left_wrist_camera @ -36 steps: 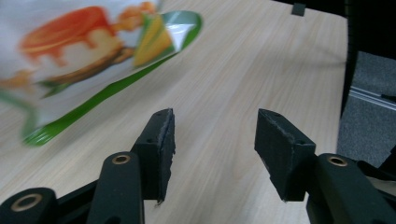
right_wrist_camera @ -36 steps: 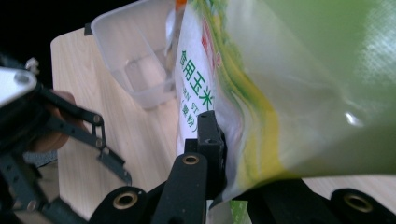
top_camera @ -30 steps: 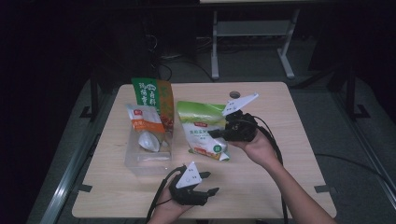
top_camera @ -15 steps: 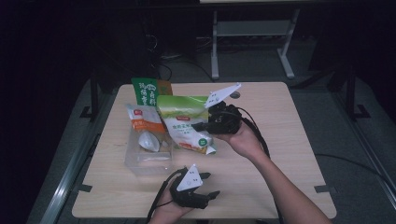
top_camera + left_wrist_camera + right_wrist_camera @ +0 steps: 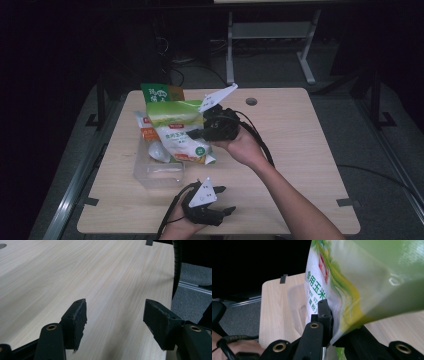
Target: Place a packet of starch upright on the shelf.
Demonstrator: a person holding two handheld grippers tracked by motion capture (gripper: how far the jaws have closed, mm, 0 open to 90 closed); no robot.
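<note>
A green and white food bag (image 5: 181, 131) hangs in the air above the clear plastic bin (image 5: 159, 171) on the table's left half. My right gripper (image 5: 197, 134) is shut on the bag's right edge, and the bag (image 5: 352, 287) fills most of the right gripper view with its edge pinched between the black jaws. An orange and white packet (image 5: 148, 131) and a white object (image 5: 159, 152) stand in the bin behind the bag. My left gripper (image 5: 226, 200) rests low at the table's front edge, open, nothing between its pads (image 5: 77, 320).
A green and orange packet (image 5: 161, 93) stands upright behind the bin at the table's back left. The wooden table (image 5: 300, 145) has a round cable hole (image 5: 251, 101) near its back edge. Dark floor and a metal desk frame (image 5: 270, 35) lie beyond the table.
My right gripper has carried the green and white bag leftward, from the table's middle to above the clear bin. The left gripper has stayed at the front edge.
</note>
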